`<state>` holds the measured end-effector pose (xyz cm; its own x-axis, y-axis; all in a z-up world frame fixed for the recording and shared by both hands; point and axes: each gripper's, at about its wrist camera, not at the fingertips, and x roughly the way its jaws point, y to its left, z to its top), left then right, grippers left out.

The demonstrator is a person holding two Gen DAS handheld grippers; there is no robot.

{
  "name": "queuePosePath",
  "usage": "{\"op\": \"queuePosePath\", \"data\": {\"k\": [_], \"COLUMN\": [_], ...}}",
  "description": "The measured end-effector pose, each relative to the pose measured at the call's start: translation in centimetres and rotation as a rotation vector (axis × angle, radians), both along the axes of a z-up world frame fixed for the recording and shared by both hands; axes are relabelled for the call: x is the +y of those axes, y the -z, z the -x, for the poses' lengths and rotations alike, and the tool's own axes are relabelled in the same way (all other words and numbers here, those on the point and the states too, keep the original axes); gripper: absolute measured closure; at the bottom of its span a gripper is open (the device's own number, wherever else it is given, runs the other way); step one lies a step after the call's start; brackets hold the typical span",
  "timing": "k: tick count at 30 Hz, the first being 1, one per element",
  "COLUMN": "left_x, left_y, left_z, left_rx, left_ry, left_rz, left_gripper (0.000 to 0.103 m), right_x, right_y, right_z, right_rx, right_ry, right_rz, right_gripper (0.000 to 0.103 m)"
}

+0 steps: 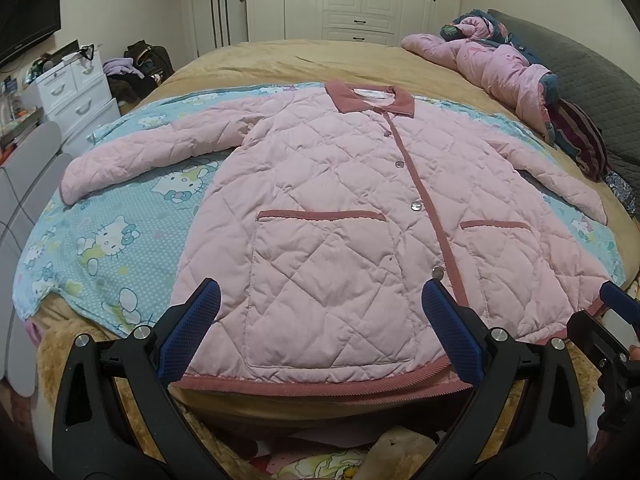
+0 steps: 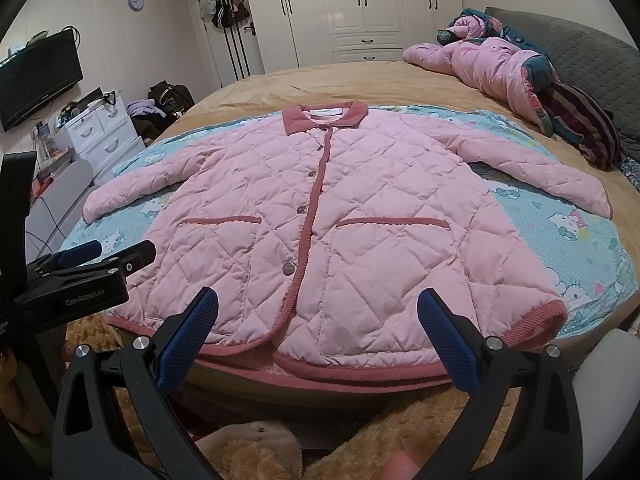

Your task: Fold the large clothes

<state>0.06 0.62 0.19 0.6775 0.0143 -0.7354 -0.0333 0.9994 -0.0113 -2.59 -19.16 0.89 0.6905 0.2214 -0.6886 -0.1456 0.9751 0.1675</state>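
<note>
Both of my grippers hang at the near hem with nothing between their fingers. Left wrist view: my left gripper is spread wide, its blue pads straddling the left front panel of the pink quilted jacket, which lies face up, buttoned, sleeves spread, on the cartoon-cat sheet across the bed. To do the first fold well I judge I should pinch both layers at the corduroy hem near the side seam, not the top layer alone (padding this thick tends to slip), and lift with the other gripper in step. My right gripper shows only at the frame edge, so its spread is unreadable here. Right wrist view: my right gripper is likewise wide apart, over the right front panel beside the button placket. My left gripper appears side-on at the left. Hidden or unclear: the hem's underside, the jacket back, and the bed edge below the hem behind my own fingers; the heap of pink bedding by the grey pillow is too bunched to identify.
</note>
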Motion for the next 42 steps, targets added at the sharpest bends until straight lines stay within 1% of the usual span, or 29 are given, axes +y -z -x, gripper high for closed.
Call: {"op": "queuePosePath", "data": {"k": [7, 13, 17, 22, 25, 32, 37, 39, 42], "left_x": [0.3, 0.6, 0.5, 0.6, 0.7, 1.2, 1.5, 1.6, 1.6], "left_y": [0.8, 0.9, 0.9, 0.5, -0.1, -1.7, -3.1, -3.3, -3.6], "left_z": [-1.0, -2.3, -3.6, -5.5, -7.1, -11.9, -15.4, -16.7, -19.0], "left_rx": [0.016, 0.031, 0.046, 0.054, 0.048, 0.067, 0.037, 0.042, 0.052], "left_ry": [-0.004, -0.001, 0.004, 0.010, 0.005, 0.004, -0.024, -0.033, -0.035], "left_rz": [0.002, 0.015, 0.021, 0.033, 0.036, 0.072, 0.049, 0.043, 0.049], "left_gripper": [0.009, 0.009, 0.009, 0.009, 0.009, 0.009, 0.009, 0.009, 0.009], "right_x": [-0.1, -0.2, -0.5, -0.7, -0.5, 0.3, 0.1, -0.1, -0.6], "right_y": [0.3, 0.1, -0.2, -1.5, -2.5, -5.0, -7.2, -7.8, -8.5], "right_z": [-0.8, -2.4, -4.4, -6.9, -8.8, -13.3, -17.1, -18.7, -21.2], "right_rx": [0.012, 0.019, 0.036, 0.016, 0.005, -0.024, -0.058, -0.065, -0.069], "right_ry": [0.004, 0.016, 0.026, 0.038, 0.028, 0.021, 0.047, 0.066, 0.093], "right_rz": [0.001, 0.006, 0.004, 0.007, 0.004, 0.010, 0.007, 0.013, -0.021], "right_gripper": [0.004, 0.004, 0.004, 0.004, 0.004, 0.004, 0.004, 0.004, 0.004]}}
